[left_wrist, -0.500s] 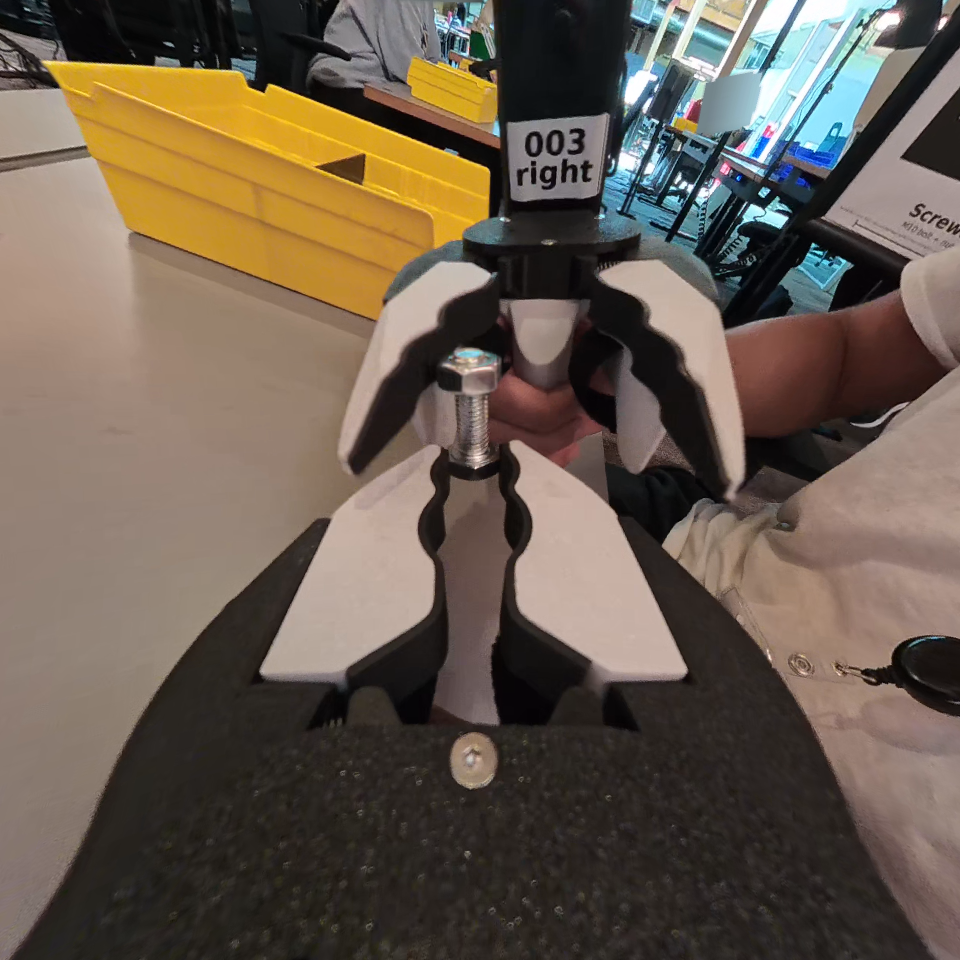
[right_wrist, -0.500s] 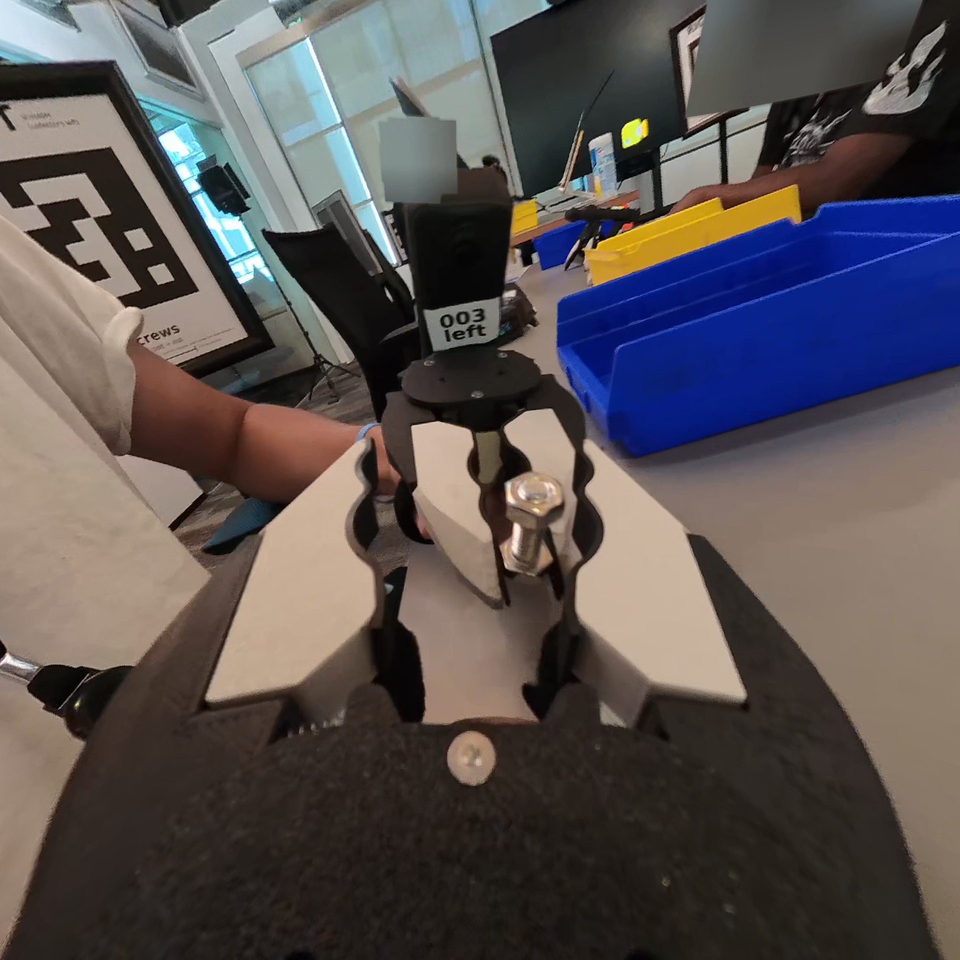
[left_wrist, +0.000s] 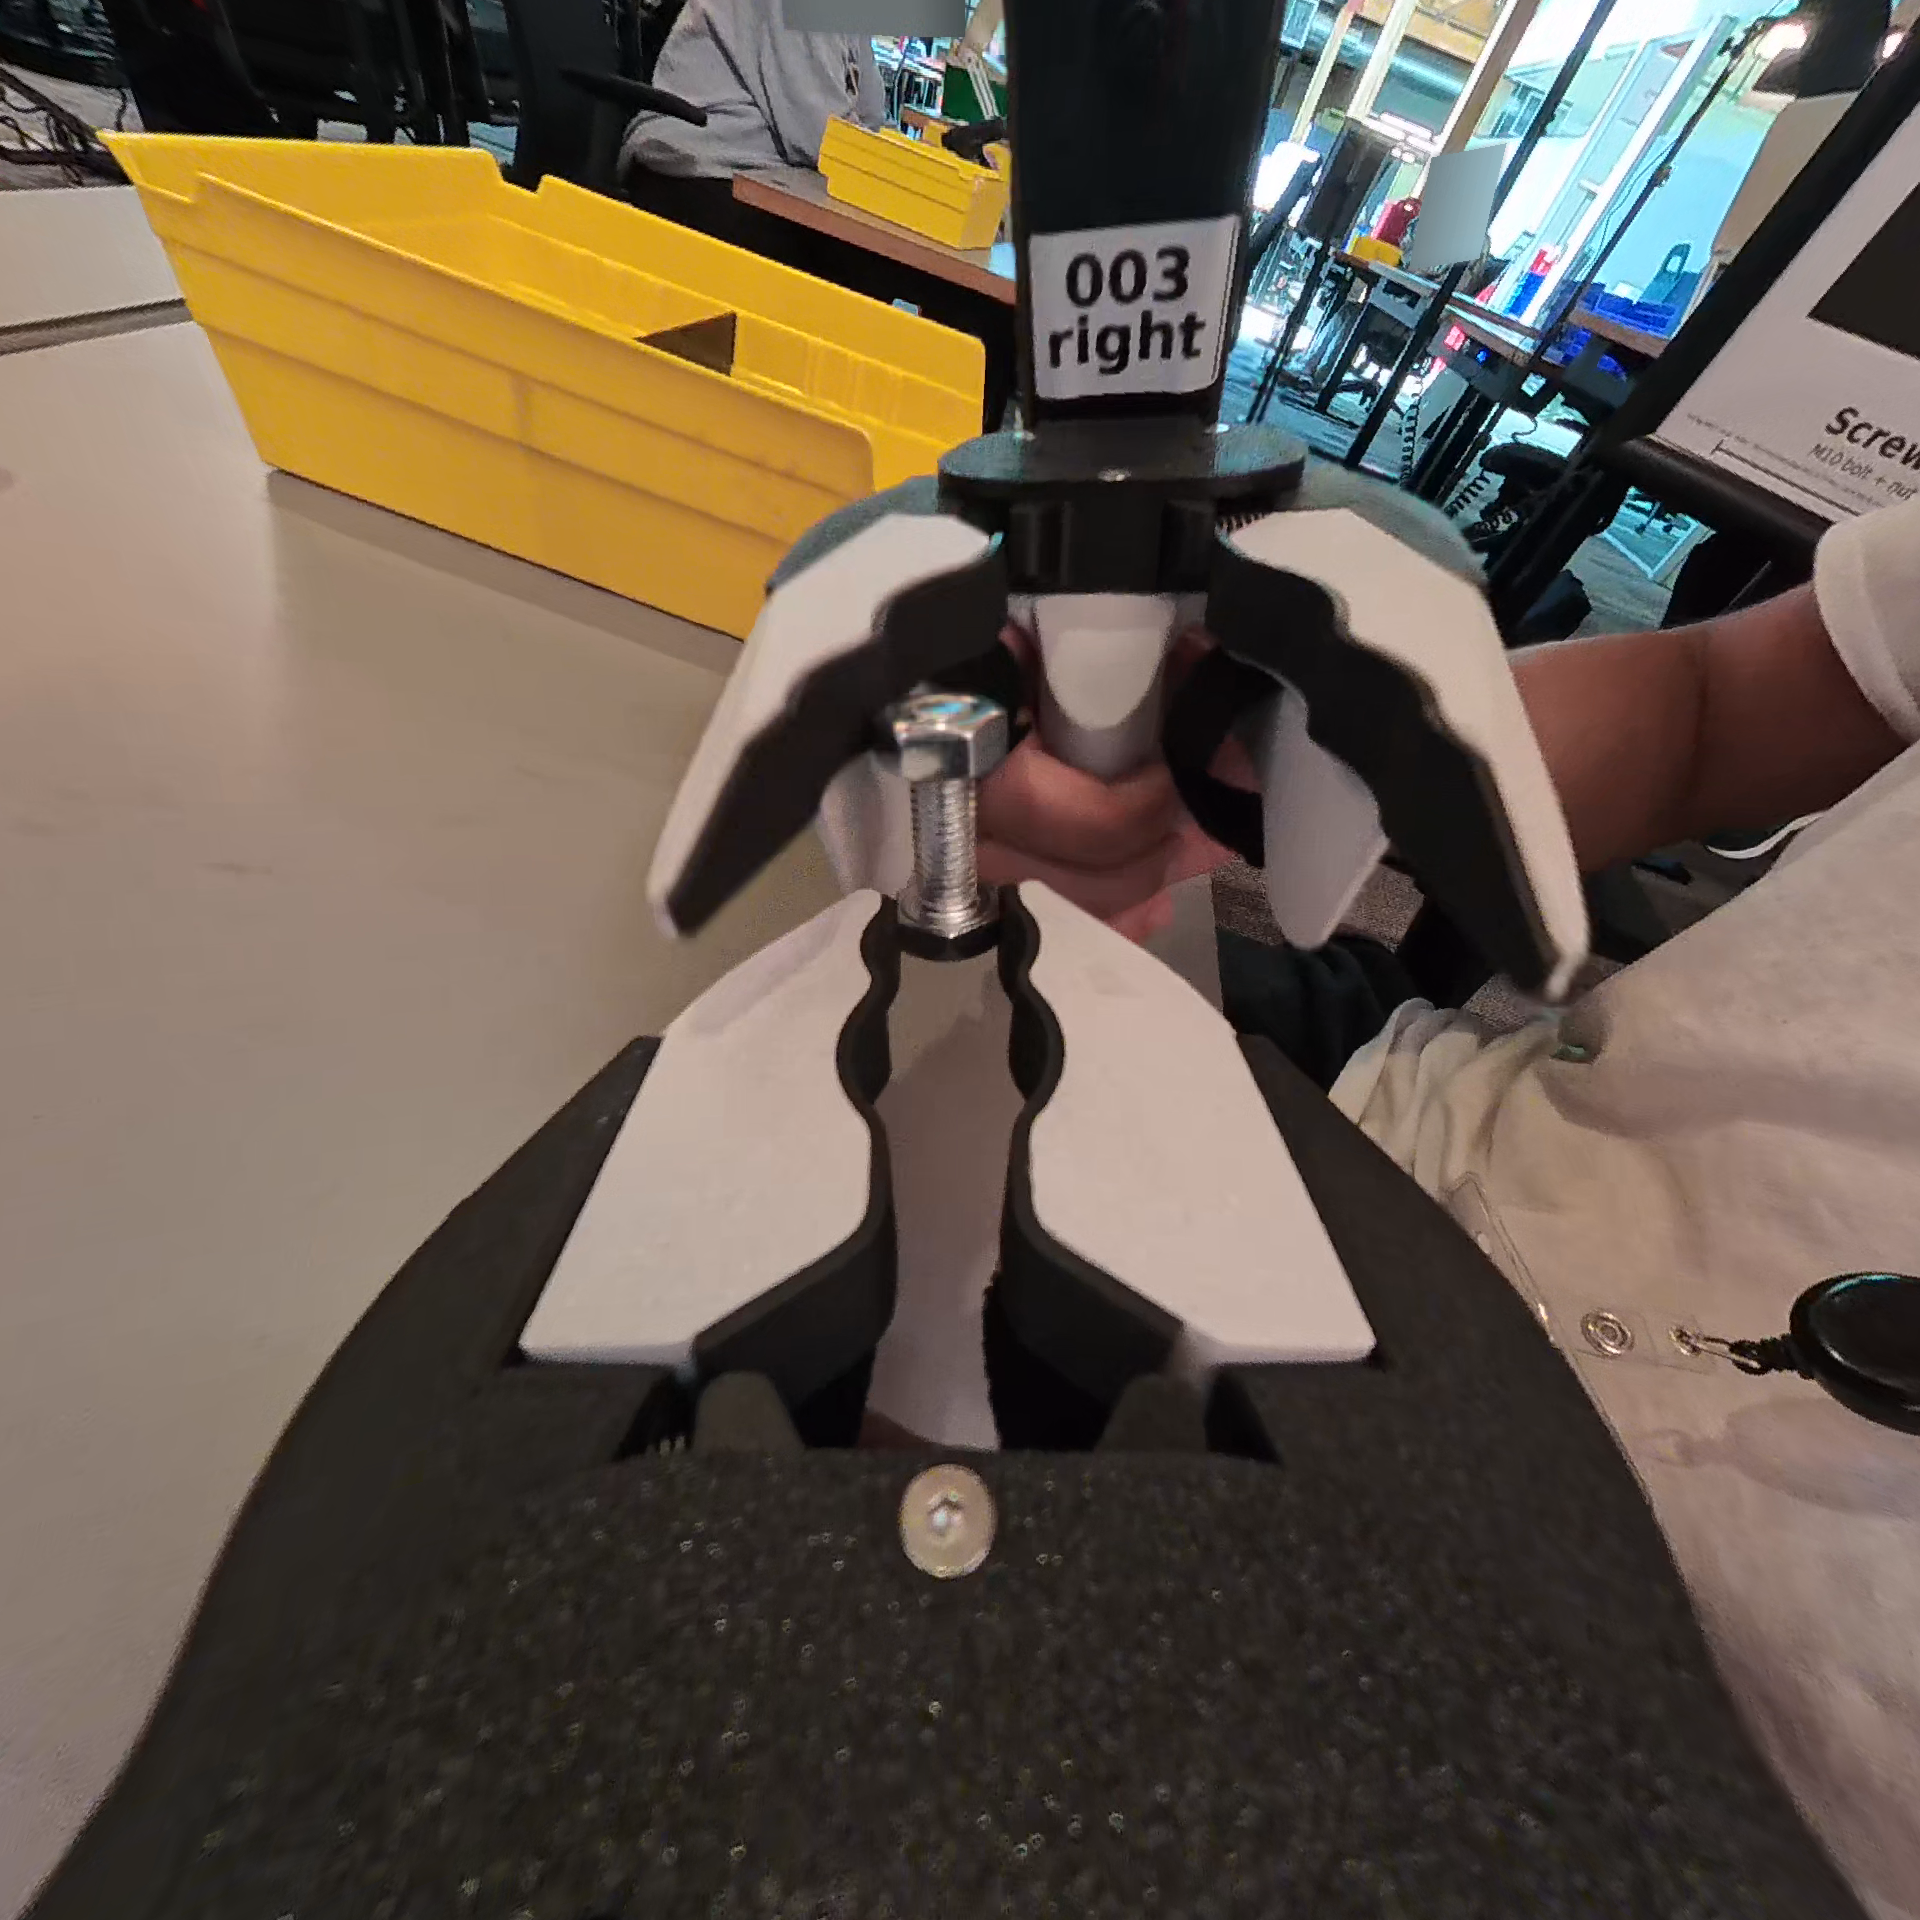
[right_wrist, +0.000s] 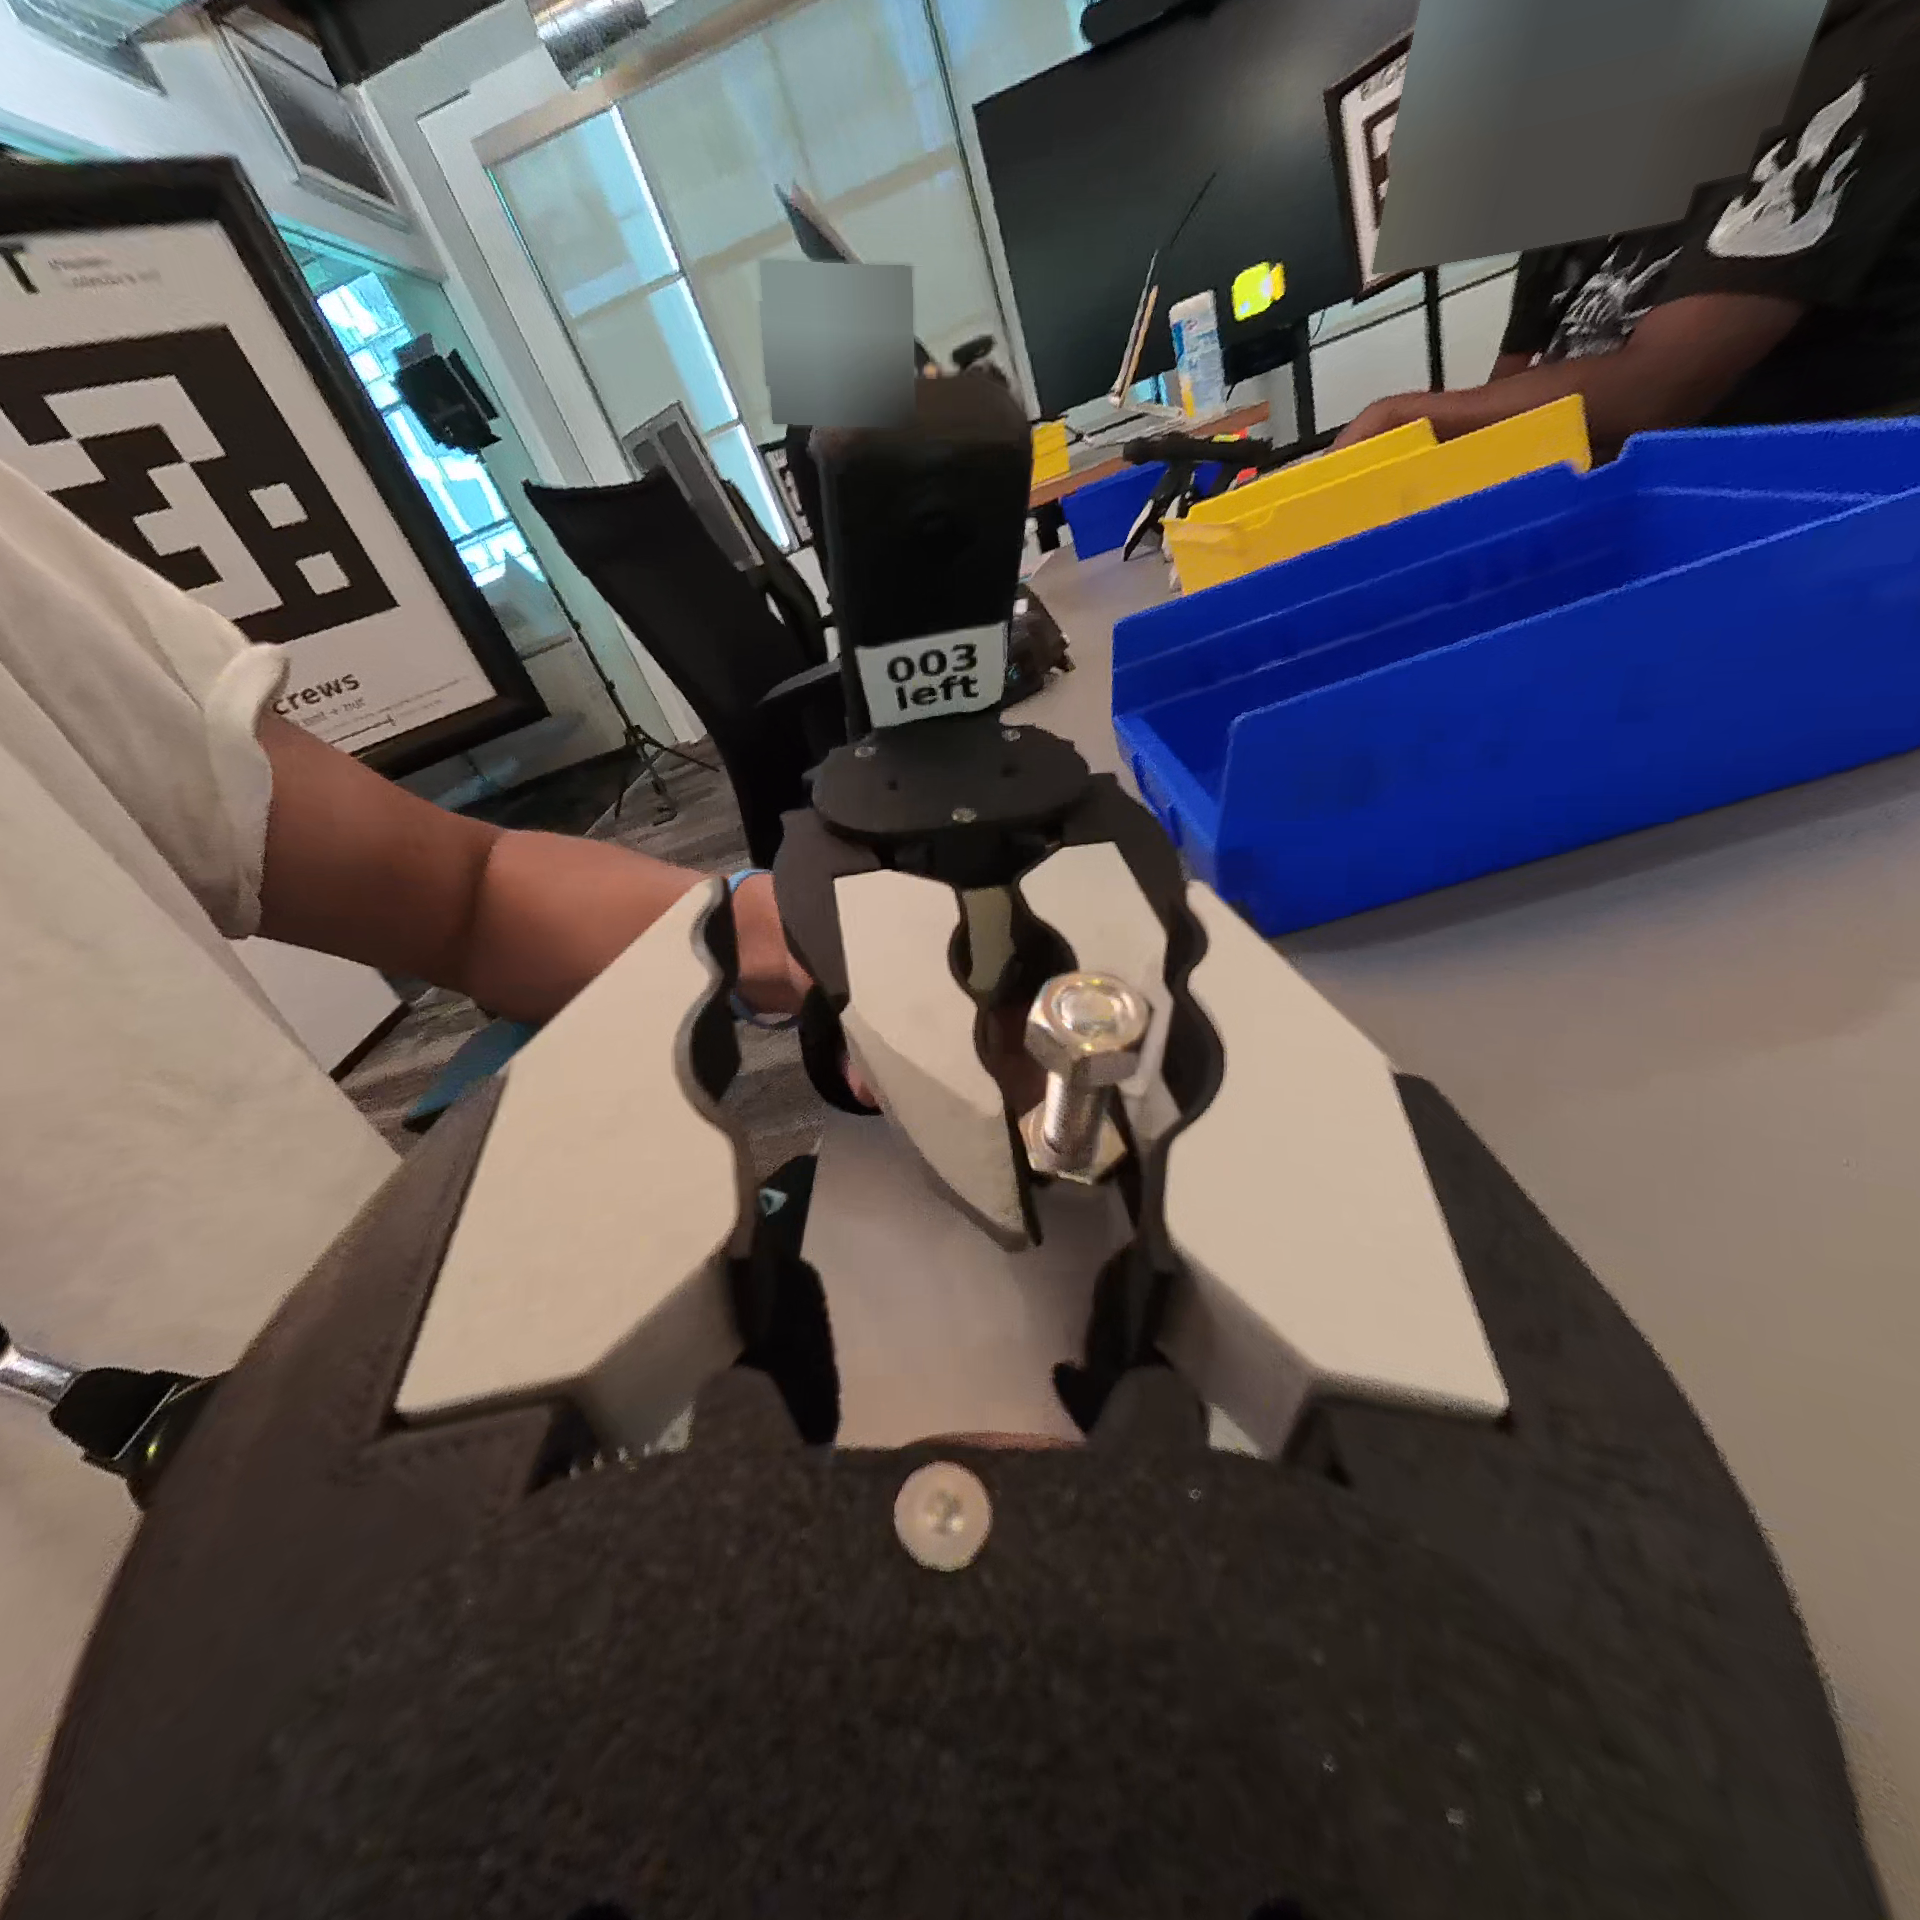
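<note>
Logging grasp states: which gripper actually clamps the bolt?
The left gripper, pinching the bolt at its lower end; the right gripper stands open.

The right tongs (right_wrist: 940, 1039) stand wide open, their white fingers (right_wrist: 582, 1174) spread to either side of the left tongs (right_wrist: 1070, 1205), which face them from beyond. The left tongs pinch a nut (right_wrist: 1070, 1155) at their tips, and a silver bolt (right_wrist: 1081, 1070) stands upright in it, hex head on top. All this hangs over a grey desk (right_wrist: 1558, 1091). A blue bin (right_wrist: 1507, 707) sits on the desk to the right, a yellow bin (right_wrist: 1371, 499) behind it. A forearm (right_wrist: 468, 904) reaches in from the left.
</note>
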